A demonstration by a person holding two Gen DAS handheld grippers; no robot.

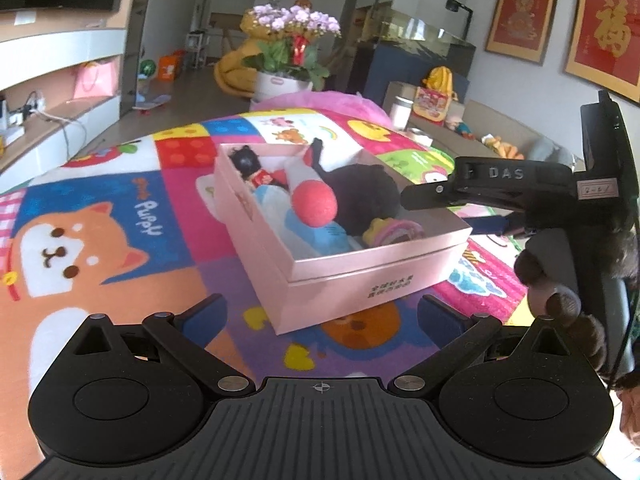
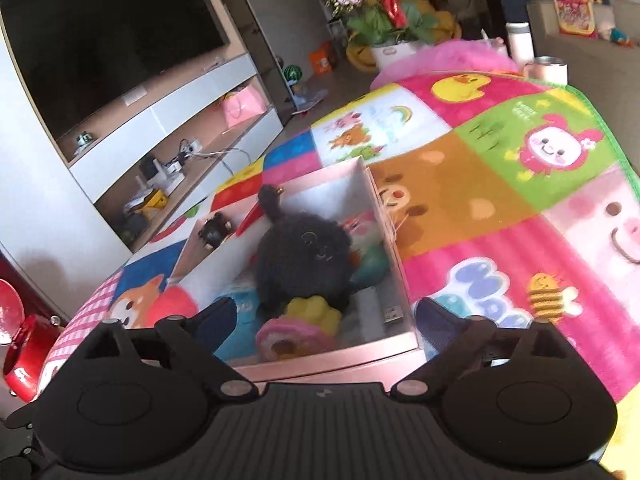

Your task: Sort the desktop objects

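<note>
Left wrist view: pink box [image 1: 340,276] sits mid-frame on a bright cartoon-print mat [image 1: 100,248] that covers the tabletop. Box is open-topped and packed.

Contents, left to right in that view:
- small doll [image 1: 256,172] with black hair and red top, at the far left end
- toy with a red ball end [image 1: 314,204], lying across the middle
- black plush [image 1: 364,196] behind it, right of centre
- yellow-and-pink soft toy [image 1: 394,230] in the near right corner
- something blue beneath, not identifiable

Left gripper [image 1: 320,312]: lower centre of its frame, jaws spread wide, nothing between them, short of the box's near corner.

Right gripper [image 2: 322,320]: lower centre of its own frame, jaws wide apart, pads touching nothing. It also enters the left view from the right edge, reaching over the box's right end. Black plush [image 2: 304,256] lies in the box just ahead of it, clear of both fingers; yellow-and-pink toy [image 2: 298,328] sits nearest, against the near wall of the box [image 2: 340,364].

Background, upper frame: potted plant with purple flowers [image 1: 296,20], dark TV screen [image 2: 104,40] upper left in the right view.
</note>
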